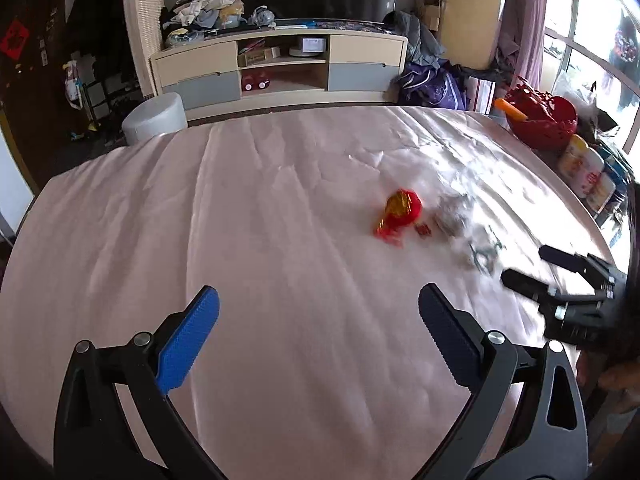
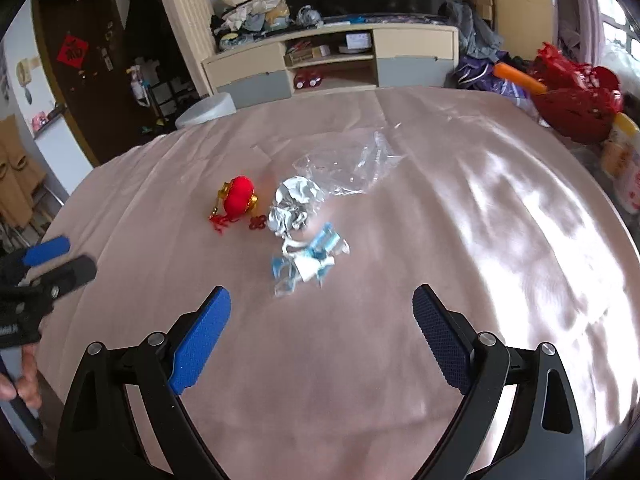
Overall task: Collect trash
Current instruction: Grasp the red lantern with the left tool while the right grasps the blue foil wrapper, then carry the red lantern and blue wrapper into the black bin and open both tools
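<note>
On the pink tablecloth (image 2: 400,320) lie a crumpled silver foil wrapper (image 2: 292,206), a blue-and-white torn wrapper (image 2: 308,260), a clear plastic bag (image 2: 352,168) and a small red lantern ornament (image 2: 239,200) with a gold tassel. My right gripper (image 2: 320,332) is open and empty, just short of the blue wrapper. My left gripper (image 1: 318,332) is open and empty over bare cloth; the lantern (image 1: 402,210) and blurred wrappers (image 1: 476,244) lie ahead to its right. The right gripper (image 1: 556,276) shows at the left wrist view's right edge.
A red basket (image 2: 576,108) with an orange stick and several jars (image 2: 624,160) stand at the table's right edge. A white stool (image 2: 208,110) and a TV cabinet (image 2: 332,60) stand beyond the far edge.
</note>
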